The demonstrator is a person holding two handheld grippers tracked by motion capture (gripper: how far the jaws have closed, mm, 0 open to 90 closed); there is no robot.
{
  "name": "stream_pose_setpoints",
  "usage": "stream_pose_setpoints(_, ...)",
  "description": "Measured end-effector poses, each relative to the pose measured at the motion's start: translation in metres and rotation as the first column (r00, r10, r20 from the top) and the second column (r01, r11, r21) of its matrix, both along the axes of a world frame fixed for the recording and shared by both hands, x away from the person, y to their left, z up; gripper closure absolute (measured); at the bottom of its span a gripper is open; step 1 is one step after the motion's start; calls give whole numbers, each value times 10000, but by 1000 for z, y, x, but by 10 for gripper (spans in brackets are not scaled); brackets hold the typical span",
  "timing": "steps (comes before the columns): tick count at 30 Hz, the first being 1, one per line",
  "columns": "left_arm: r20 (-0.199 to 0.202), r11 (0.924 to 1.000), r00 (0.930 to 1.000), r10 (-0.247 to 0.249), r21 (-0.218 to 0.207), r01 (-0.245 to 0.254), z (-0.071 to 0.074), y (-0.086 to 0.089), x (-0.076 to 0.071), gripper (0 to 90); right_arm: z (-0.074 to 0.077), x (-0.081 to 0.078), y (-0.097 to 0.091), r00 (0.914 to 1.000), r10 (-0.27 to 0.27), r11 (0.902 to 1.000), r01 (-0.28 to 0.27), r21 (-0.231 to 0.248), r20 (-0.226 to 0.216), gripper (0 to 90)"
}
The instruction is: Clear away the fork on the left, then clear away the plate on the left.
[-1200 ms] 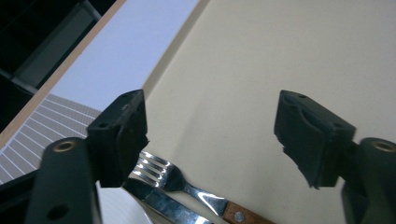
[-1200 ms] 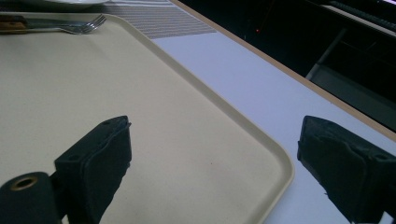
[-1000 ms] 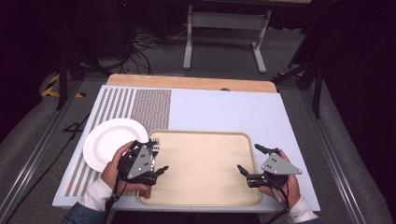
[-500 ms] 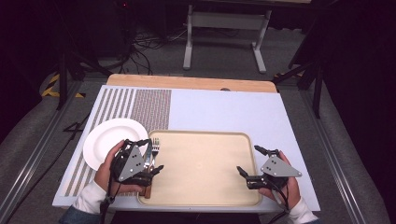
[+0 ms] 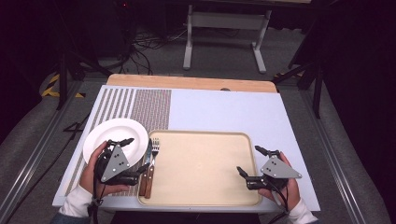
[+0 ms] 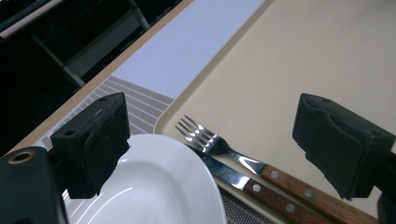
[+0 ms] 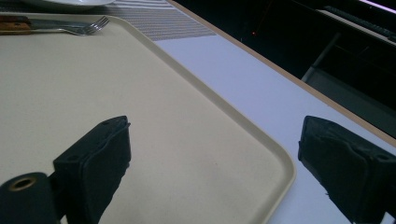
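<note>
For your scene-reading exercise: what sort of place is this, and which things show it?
Probably a lab or studio set up for recording, not a dining room: a table laid with a tray, handheld grippers, dark surroundings with loose cables on the floor.

On my table I count one white plate (image 5: 115,136) at left, one fork (image 5: 153,154), one knife (image 5: 145,164), and one beige tray (image 5: 205,198) near me.

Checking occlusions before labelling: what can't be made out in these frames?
- Knife: in the left gripper view, blade tip hidden behind the plate rim.
- Fork handle end: cut off by that view's bottom edge.
- Tray lower-left corner: high view, partly covered by the left gripper.
</note>
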State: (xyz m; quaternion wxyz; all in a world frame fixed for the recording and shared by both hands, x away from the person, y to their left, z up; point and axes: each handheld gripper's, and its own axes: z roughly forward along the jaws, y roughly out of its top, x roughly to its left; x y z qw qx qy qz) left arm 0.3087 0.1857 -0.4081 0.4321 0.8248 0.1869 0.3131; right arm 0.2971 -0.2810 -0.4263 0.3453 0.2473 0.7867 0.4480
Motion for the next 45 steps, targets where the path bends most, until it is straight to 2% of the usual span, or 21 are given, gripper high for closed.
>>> stream_pose_setpoints(14,-184,9986,9985,523,1,-523,-10,22,-7,120,-1,-1,0,9999,-132,9999,132,-15,45,100)
stream_pose_setpoints(21,-233,9953,9951,962,-33,-963,-20,34,-13,117,-2,3,2,9999,-154,9998,154,131,-1,101)
stream_pose_setpoints(26,-436,9917,9908,1284,-39,-1286,-30,44,-15,114,-6,6,2,9998,-93,9998,96,181,-158,100)
stream_pose_setpoints(29,-493,9899,9888,1410,214,-1401,-36,47,-17,112,-6,8,0,9997,-127,9994,134,320,-222,100)
stream_pose_setpoints(35,-591,9884,9870,1497,330,-1480,-41,50,-18,111,-7,9,-1,9996,-144,9993,153,353,-235,100)
stream_pose_setpoints(38,-487,9840,9866,1559,948,-1508,-47,50,-20,111,-7,9,-1,9996,-187,9991,195,368,-218,99)
stream_pose_setpoints(40,-457,9814,9861,1597,1151,-1536,-49,50,-21,111,-7,8,-1,9995,-212,9993,219,314,-221,99)
stream_pose_setpoints(43,-510,9791,9842,1697,1226,-1625,-52,53,-20,112,-7,7,1,9995,-225,9993,231,286,-225,99)
stream_pose_setpoints(45,-575,9793,9827,1761,1119,-1690,-53,57,-19,110,-8,7,2,9996,-187,9996,191,206,-220,99)
